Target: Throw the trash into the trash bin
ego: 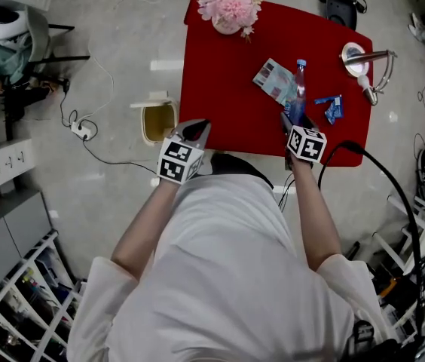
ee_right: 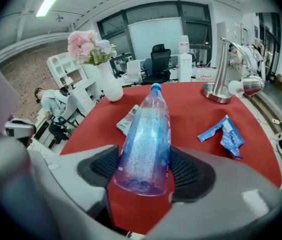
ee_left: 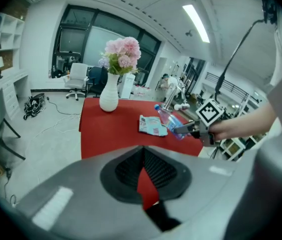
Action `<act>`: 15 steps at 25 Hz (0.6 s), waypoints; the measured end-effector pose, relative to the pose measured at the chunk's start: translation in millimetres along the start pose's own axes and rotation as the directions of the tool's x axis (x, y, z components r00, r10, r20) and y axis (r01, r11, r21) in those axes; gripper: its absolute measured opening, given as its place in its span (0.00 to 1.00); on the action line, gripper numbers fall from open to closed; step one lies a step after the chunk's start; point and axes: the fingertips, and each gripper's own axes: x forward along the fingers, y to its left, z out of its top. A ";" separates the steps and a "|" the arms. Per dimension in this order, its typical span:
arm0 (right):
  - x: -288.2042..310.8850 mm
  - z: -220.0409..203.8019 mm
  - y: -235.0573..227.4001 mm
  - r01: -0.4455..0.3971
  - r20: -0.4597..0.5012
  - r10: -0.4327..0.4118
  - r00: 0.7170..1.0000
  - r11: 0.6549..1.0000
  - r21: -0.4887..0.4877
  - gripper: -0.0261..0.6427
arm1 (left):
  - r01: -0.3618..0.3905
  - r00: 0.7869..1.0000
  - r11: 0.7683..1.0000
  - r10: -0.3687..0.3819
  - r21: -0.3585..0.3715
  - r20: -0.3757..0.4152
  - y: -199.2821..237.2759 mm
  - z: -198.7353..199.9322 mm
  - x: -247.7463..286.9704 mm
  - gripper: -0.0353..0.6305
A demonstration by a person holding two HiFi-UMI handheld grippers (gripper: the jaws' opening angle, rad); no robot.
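Right tool (ee_right: 143,159) spread wide, straddling clear blue plastic bottle (ee_right: 146,126) lying on red table (ee_right: 193,116), likely pre-grab; left tool (ee_left: 142,171) closed, empty.

Clear blue bottle (ego: 297,96), capped, lying on the red table (ego: 220,96), base toward the near edge. Flat pale packet (ego: 273,80) just left of it; crumpled blue wrapper (ego: 331,108) nearby, right. Cream trash bin (ego: 158,121), open, on the floor (ego: 122,66) beside the table.

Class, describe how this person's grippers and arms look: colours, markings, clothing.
The left gripper and right gripper are grey, each with a cube of black-and-white square markers. Their fingers have black ribbed pads. The person wears a white short-sleeved shirt.
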 end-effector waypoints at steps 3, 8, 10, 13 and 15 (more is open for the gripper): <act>1.9 -9.7 36.1 -0.054 -0.013 0.054 0.998 0.998 -0.032 0.52 | -0.015 1.000 1.000 0.015 -0.019 0.012 8.9 -10.7 -14.9 0.06; 5.7 -24.0 102.2 -0.149 -0.048 0.145 0.988 0.983 -0.105 0.52 | -0.054 0.998 0.996 0.057 -0.064 0.039 29.0 -29.9 -44.6 0.06; 7.3 -28.4 131.7 -0.191 -0.064 0.184 0.981 0.971 -0.144 0.52 | -0.072 0.996 0.994 0.077 -0.086 0.051 38.9 -38.6 -58.5 0.06; 9.5 -35.5 175.7 -0.244 -0.094 0.229 0.969 0.949 -0.201 0.52 | -0.098 0.992 0.988 0.106 -0.118 0.064 54.6 -52.9 -80.1 0.06; 10.6 -41.6 204.9 -0.279 -0.114 0.258 0.959 0.931 -0.235 0.52 | -0.111 0.990 0.984 0.122 -0.137 0.072 64.6 -63.0 -93.9 0.06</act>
